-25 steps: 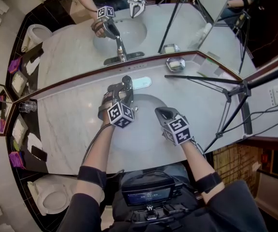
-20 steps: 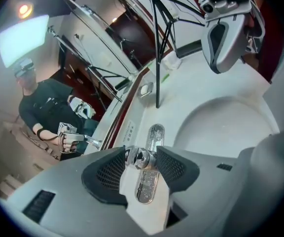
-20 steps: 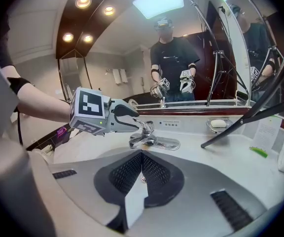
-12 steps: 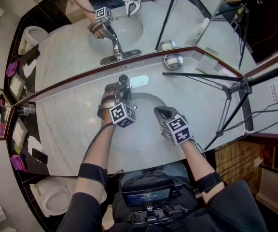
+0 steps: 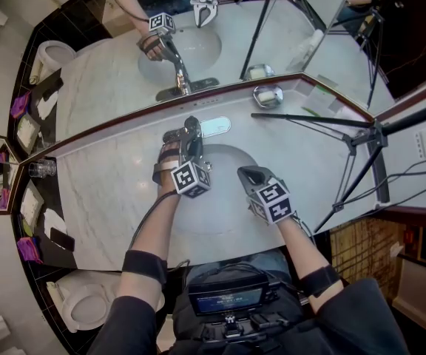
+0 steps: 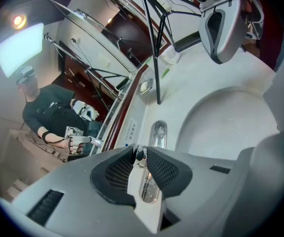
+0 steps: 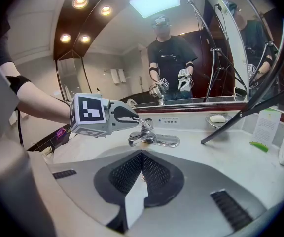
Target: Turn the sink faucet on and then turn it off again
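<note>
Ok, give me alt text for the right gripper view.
The left gripper, its jaws just closing, grips the faucet handle above a white sink; the right gripper hovers shut and empty in front, with a mirror behind.

This is a bathroom. A faucet (image 5: 193,128) sits between the left fingers (image 6: 164,169), above a sink basin (image 5: 224,165) set in a marble counter (image 5: 102,191). Just beyond the fingers rises a wall mirror (image 5: 109,72). A soap dish (image 5: 268,95) lies to their right. A toilet (image 5: 80,305) stands well behind them, to the left.
</note>
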Tool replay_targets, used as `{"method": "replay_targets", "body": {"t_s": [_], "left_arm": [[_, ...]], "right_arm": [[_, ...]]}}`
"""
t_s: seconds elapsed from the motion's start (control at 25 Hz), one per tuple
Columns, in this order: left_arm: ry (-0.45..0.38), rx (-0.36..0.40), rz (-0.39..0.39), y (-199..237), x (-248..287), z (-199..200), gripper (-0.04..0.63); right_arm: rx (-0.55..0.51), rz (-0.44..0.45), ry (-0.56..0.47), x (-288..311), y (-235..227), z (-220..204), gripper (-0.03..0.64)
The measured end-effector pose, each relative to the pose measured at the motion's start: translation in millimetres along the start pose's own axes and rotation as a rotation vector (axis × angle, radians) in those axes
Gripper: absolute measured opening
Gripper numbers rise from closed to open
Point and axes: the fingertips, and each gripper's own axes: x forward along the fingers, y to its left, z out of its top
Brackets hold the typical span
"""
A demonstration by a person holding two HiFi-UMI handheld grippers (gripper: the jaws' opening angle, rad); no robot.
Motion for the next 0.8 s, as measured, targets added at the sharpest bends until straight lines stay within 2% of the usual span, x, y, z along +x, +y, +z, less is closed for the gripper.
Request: {"method": "replay_targets", "body": {"t_s": [0.8], "left_arm": [[-0.013, 0.028, -0.037, -25, -4, -6, 0.072]], "right_arm": [[-0.007, 0.028, 0.003, 18, 8, 7, 0.018]]}}
